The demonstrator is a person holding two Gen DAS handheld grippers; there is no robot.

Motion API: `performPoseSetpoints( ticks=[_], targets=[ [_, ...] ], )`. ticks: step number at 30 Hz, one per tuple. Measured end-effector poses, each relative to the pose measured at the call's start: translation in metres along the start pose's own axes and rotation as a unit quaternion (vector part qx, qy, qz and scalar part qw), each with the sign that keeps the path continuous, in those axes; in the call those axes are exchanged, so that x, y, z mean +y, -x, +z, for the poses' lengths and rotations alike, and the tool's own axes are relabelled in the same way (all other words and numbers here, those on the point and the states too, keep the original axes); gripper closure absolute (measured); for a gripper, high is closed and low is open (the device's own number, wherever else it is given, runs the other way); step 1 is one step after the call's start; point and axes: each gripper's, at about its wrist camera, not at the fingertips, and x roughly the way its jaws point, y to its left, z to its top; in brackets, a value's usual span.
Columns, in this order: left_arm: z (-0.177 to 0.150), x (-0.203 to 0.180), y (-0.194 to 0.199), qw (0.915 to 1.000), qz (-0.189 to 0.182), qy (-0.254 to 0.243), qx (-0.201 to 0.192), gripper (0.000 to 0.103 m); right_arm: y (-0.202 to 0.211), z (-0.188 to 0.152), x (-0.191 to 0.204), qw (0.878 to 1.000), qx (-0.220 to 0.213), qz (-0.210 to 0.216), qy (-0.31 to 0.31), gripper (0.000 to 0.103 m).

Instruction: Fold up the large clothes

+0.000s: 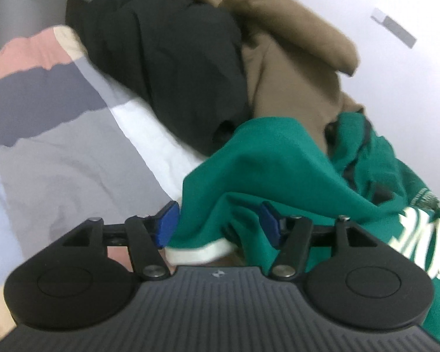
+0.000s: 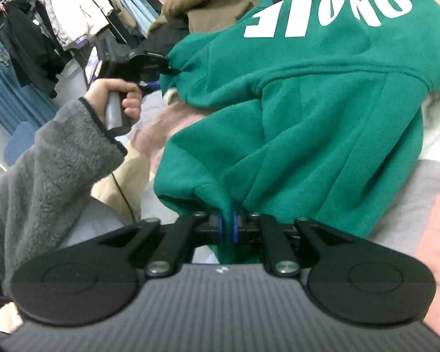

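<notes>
Left wrist view: the left gripper (image 1: 218, 223) stands with its blue pads (image 1: 167, 223) spread apart; a fold of the green sweatshirt (image 1: 267, 158) with a white cuff edge (image 1: 196, 253) lies loosely in the gap, touching the left pad and clear of the right one, so nothing is clamped. The sweatshirt lies at lower right on the patchwork bedcover (image 1: 58, 135) and runs from the gripper up and to the right, its white lettering at the right edge. Beyond it are a black garment (image 1: 167, 64) and a brown garment (image 1: 293, 67), piled side by side, the brown one against a pale wall (image 1: 396, 88). Right wrist view: the right gripper (image 2: 227, 228) has its blue pads close together with a narrow ridge of the green sweatshirt (image 2: 322, 123) pinched between them; the pads appear to press on the cloth. The sweatshirt's long axis runs from this near edge away toward the far right, where the white lettering (image 2: 331, 8) reads upside down. At far left a hand (image 2: 114, 96) in a grey fleece sleeve (image 2: 52, 170) grips the handle of the left gripper (image 2: 161, 64), which meets the sweatshirt's far left edge; its jaws cannot be told here. A rack of hanging clothes (image 2: 67, 14) fills the far left corner.
</notes>
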Motion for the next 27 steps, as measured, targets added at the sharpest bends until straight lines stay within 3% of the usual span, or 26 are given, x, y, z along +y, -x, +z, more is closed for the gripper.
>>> performPoseSetpoints(
  ticks=[1,2,3,5,8,11,14,20,23,25,27],
  targets=[
    [-0.002,0.000,0.009,1.0000,-0.006,0.004,0.001,0.035,0.003,-0.001,0.000,1.000,-0.006,0.000,-0.003,0.059],
    [-0.005,0.000,0.018,0.9996,-0.022,0.014,0.005,0.035,0.007,-0.001,0.000,1.000,-0.014,0.003,-0.006,0.040],
    [-0.008,0.000,0.027,0.9990,-0.039,0.023,0.007,0.035,0.012,-0.001,-0.001,1.000,-0.023,0.006,-0.012,0.031],
    [-0.018,-0.003,0.044,0.9963,-0.077,0.035,0.012,0.035,0.023,-0.001,-0.005,0.999,-0.040,0.007,-0.027,0.025],
    [-0.035,-0.015,0.058,0.9911,-0.123,0.040,0.033,0.035,0.039,0.003,-0.010,0.997,-0.065,0.000,-0.045,0.024],
    [-0.058,-0.030,0.063,0.9824,-0.168,0.042,0.070,0.035,0.054,0.009,-0.020,0.993,-0.097,-0.016,-0.069,0.024],
    [-0.083,-0.045,0.058,0.9705,-0.205,0.043,0.120,0.035,0.063,0.022,-0.042,0.982,-0.128,-0.039,-0.130,0.024],
    [-0.116,-0.050,0.026,0.9314,-0.259,0.121,0.225,0.031,0.053,0.037,-0.109,0.940,-0.160,-0.059,-0.294,0.022],
    [-0.122,-0.047,0.010,0.9233,-0.258,0.156,0.238,0.029,0.039,0.032,-0.146,0.902,-0.183,-0.054,-0.389,0.022],
    [-0.123,-0.044,-0.001,0.9170,-0.261,0.175,0.245,0.029,0.029,0.032,-0.165,0.887,-0.191,-0.046,-0.417,0.022],
    [-0.127,-0.046,-0.011,0.9092,-0.272,0.185,0.255,0.029,0.016,0.032,-0.181,0.881,-0.194,-0.047,-0.430,0.022]
  ],
)
